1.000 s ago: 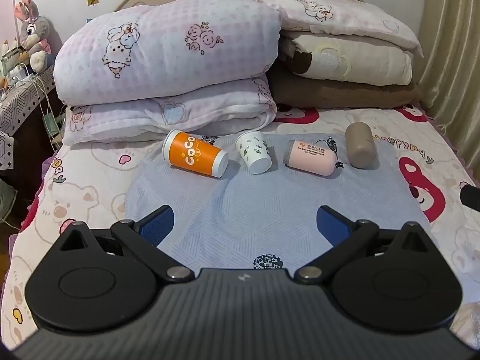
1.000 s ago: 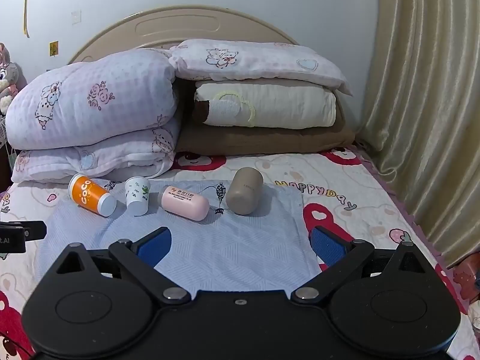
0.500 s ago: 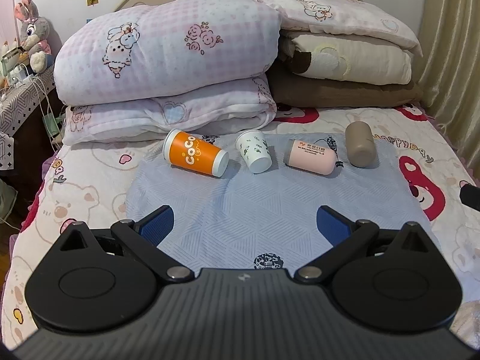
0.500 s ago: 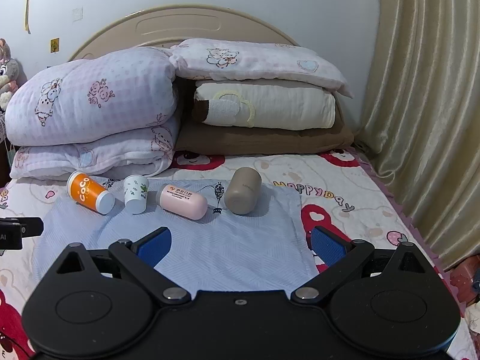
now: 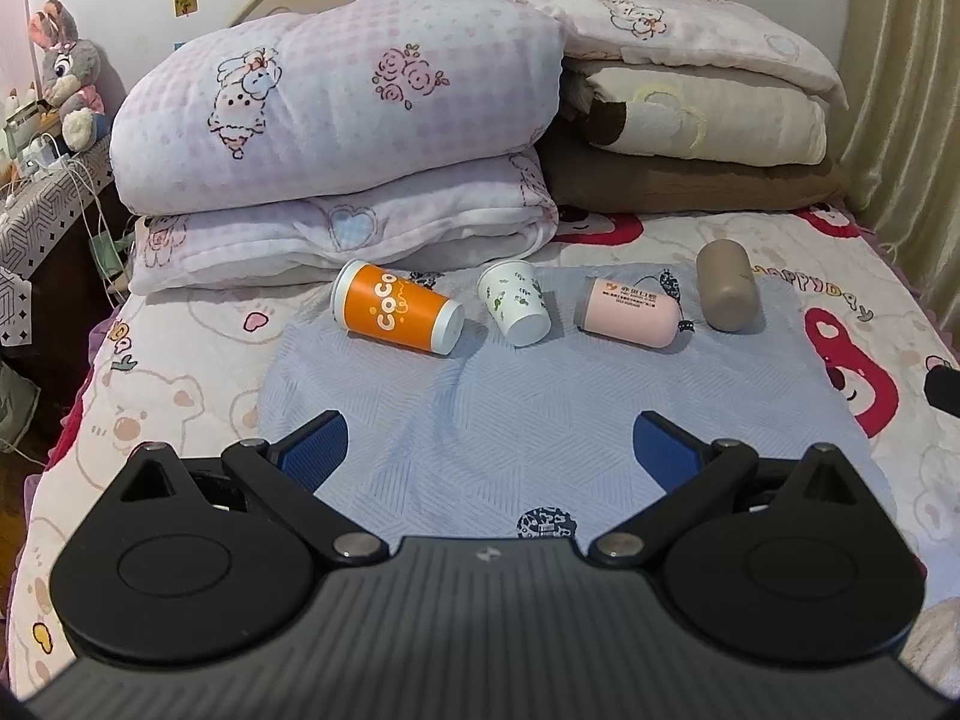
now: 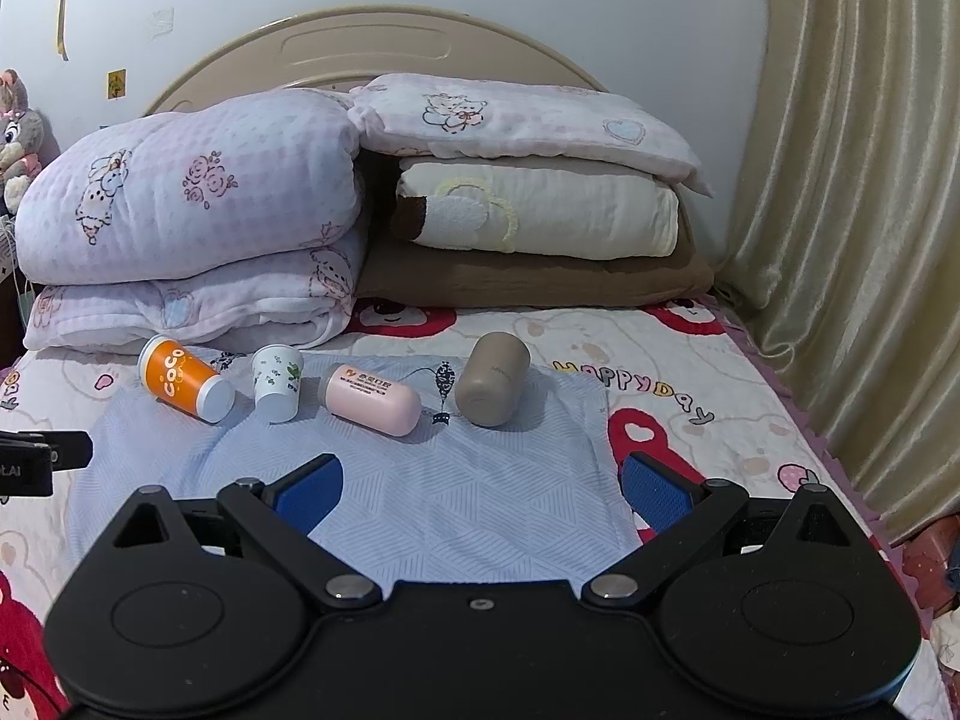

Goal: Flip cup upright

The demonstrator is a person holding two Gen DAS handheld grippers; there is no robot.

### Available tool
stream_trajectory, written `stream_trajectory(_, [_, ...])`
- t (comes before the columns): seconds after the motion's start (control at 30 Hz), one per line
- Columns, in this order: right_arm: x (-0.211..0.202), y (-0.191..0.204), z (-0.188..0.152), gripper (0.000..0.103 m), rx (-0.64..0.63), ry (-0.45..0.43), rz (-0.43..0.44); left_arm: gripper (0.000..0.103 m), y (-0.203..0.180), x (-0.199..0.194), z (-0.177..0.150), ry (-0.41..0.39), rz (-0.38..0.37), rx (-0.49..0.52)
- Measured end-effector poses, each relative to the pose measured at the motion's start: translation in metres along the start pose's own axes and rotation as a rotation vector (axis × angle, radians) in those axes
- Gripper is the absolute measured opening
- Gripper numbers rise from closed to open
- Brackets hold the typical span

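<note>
Several cups lie on their sides in a row on a light blue cloth point(image 5: 540, 420) on the bed: an orange "CoCo" cup point(image 5: 396, 315), a small white cup with green leaves point(image 5: 519, 309), a pink bottle-like cup point(image 5: 630, 312) and a taupe cup point(image 5: 726, 285). The right wrist view shows the same row: the orange cup point(image 6: 183, 381), the white cup point(image 6: 277, 381), the pink cup point(image 6: 372, 399), the taupe cup point(image 6: 493, 378). My left gripper point(image 5: 487, 447) is open and empty, well short of the cups. My right gripper point(image 6: 480, 489) is open and empty, also short of them.
Folded quilts point(image 5: 336, 138) and stacked pillows point(image 5: 690, 120) fill the bed's far end behind the cups. A curtain point(image 6: 852, 240) hangs on the right. A bedside table with a plush rabbit point(image 5: 63, 72) stands at the left. The left gripper's tip point(image 6: 36, 459) shows at the right wrist view's left edge.
The right wrist view has drifted slightly, so the cups sit a little lower and further left in it. The left gripper has barely moved. Both grippers stay open.
</note>
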State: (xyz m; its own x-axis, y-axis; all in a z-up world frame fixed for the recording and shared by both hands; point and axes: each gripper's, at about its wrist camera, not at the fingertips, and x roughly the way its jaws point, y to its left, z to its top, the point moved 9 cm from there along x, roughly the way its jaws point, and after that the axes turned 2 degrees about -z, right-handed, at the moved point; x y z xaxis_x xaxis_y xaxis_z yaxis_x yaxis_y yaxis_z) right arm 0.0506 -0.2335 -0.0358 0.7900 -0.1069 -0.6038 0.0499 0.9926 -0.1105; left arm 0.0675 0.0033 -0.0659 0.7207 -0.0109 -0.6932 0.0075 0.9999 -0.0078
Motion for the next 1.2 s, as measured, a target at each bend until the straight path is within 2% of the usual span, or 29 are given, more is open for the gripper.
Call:
stream_trajectory(0.5, [-0.0001,0.0032,-0.0012,0.101,0.000,0.001,-0.002,0.103,-0.0016,0.0009,-0.0001,-0.005,-0.001,0.021])
stream_trajectory(1.2, [0.0035,0.0066,-0.0029,0.101,-0.005,0.006,-0.003,0.103,0.0035,0.0089,-0.0081,0.031,0.010,0.030])
